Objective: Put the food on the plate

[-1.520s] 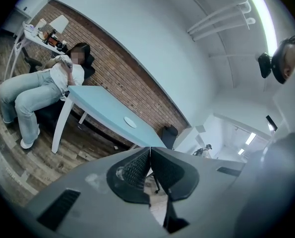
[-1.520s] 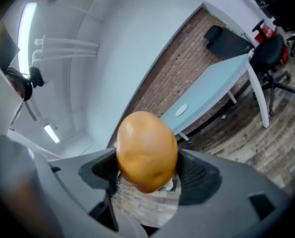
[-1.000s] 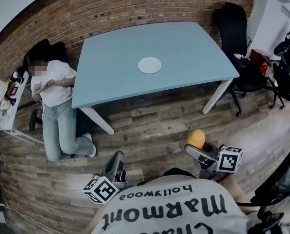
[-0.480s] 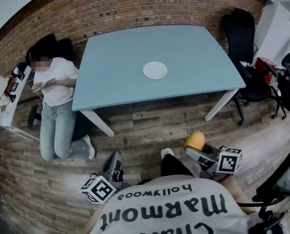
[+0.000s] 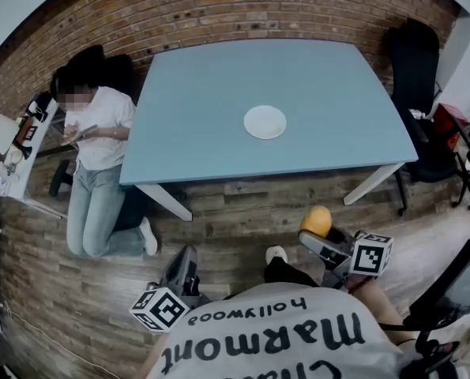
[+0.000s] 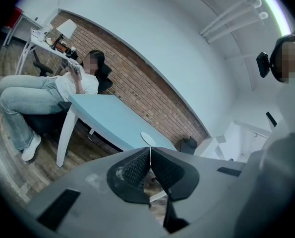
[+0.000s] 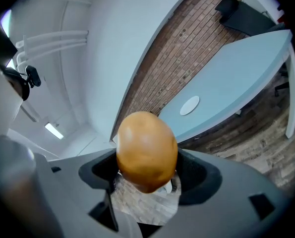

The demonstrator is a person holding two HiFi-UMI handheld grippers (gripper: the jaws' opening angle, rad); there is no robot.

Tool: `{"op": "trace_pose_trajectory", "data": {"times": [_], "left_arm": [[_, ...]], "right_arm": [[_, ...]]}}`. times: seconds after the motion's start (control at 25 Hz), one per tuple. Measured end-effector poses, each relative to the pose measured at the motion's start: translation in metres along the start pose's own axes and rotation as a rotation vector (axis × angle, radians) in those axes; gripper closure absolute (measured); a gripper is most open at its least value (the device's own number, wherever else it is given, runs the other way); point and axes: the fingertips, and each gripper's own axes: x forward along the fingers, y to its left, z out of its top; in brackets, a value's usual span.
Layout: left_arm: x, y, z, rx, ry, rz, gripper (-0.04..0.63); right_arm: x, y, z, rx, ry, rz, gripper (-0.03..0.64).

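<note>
My right gripper (image 7: 147, 170) is clamped on a smooth orange-brown egg-shaped food (image 7: 146, 150). My left gripper (image 6: 149, 157) has its jaws together, empty. The small round white plate (image 5: 265, 121) is on the light blue table (image 5: 195, 109), well apart.

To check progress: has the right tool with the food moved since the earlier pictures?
Yes. In the head view the right tool with the food is now nearer the front edge of the table.
</note>
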Motion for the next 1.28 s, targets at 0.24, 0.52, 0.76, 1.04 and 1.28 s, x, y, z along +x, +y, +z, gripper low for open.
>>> {"op": "trace_pose_trajectory", "data": {"times": [0.24, 0.52, 0.76, 1.04, 1.28], "left_arm": [[0.043, -0.004, 0.004, -0.001, 0.01, 0.027, 0.586], [0.089, -0.013, 0.013, 0.011, 0.009, 0.059, 0.586], [0.123, -0.015, 0.02, 0.014, 0.002, 0.091, 0.586], [0.161, -0.02, 0.028, 0.014, -0.015, 0.125, 0.586], [0.19, -0.026, 0.029, 0.024, -0.015, 0.139, 0.586]], "right_arm": [[0.014, -0.032, 0.033, 0.017, 0.03, 0.002, 0.282], [0.032, -0.066, 0.08, 0.021, 0.055, 0.014, 0.282], [0.054, -0.09, 0.109, 0.028, 0.093, 0.041, 0.282], [0.071, -0.117, 0.141, 0.037, 0.138, 0.066, 0.282], [0.085, -0.139, 0.161, 0.038, 0.175, 0.077, 0.282]]}}
